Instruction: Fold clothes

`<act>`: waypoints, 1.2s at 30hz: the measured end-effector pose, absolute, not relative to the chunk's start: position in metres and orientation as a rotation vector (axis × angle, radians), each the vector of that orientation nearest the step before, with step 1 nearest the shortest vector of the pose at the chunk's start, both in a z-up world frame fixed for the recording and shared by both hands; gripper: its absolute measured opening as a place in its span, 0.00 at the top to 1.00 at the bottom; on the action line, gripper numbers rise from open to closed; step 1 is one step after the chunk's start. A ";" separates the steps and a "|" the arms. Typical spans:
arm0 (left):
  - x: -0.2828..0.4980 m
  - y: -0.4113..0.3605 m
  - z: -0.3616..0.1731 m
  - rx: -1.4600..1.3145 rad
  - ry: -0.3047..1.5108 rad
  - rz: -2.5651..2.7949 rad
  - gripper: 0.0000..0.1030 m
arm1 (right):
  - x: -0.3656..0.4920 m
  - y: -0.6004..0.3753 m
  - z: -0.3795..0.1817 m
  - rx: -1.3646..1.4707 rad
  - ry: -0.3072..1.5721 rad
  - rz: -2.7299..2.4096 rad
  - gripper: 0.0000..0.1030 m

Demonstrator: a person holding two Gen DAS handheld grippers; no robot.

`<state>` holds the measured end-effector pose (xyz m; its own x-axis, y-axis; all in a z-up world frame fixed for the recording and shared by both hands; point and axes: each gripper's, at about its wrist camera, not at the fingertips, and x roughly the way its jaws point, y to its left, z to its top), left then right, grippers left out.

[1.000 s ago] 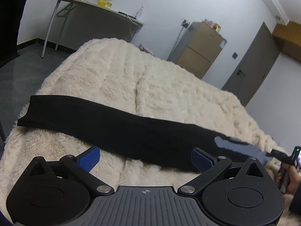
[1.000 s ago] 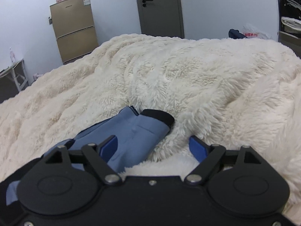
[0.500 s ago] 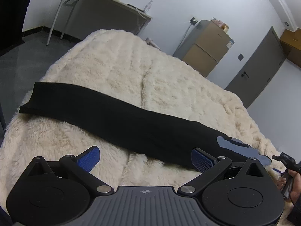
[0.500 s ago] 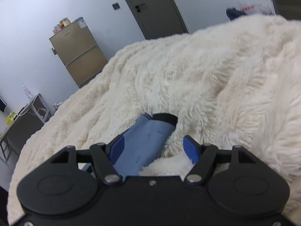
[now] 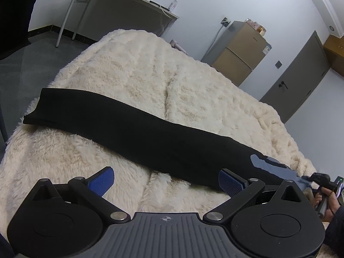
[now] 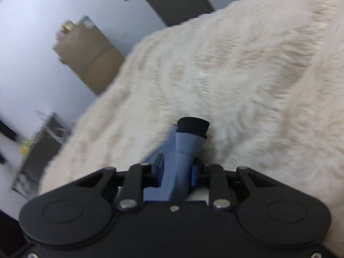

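We see a plain room used as a bedroom: a cream shaggy-blanketed bed (image 5: 133,68) ahead of the tongs, a tan two-door fridge (image 5: 240,51) and grey door (image 5: 298,77) beyond.

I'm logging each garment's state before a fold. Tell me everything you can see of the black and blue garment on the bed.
The black and blue garment lies as a long, narrow, flat band across the fluffy cream blanket, already folded lengthwise. Most of it is smooth matte black; the far right end turns blue. That end is a blue sleeve with a black cuff, and the right gripper is shut on it. The left gripper is open just short of the near edge, not touching.
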<state>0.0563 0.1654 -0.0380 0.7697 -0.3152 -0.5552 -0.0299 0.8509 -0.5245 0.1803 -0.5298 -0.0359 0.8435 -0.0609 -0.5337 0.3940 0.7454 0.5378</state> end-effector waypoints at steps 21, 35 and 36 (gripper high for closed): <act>0.043 0.190 -0.033 -0.689 0.557 -0.129 0.00 | 0.188 -0.529 0.060 0.434 0.344 -0.560 0.96; 0.022 0.218 -0.022 -0.783 0.385 -0.038 0.00 | 0.147 -0.293 0.152 -0.181 0.093 -0.161 0.96; 0.021 0.220 -0.021 -0.786 0.373 -0.035 0.00 | 0.143 -0.272 0.154 -0.206 0.088 -0.111 0.96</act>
<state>0.0207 0.2201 -0.0211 0.9341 -0.1684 -0.3148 -0.1067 0.7098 -0.6963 0.1433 -0.2718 0.1538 0.9900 -0.1192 -0.0755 0.1012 0.9727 -0.2086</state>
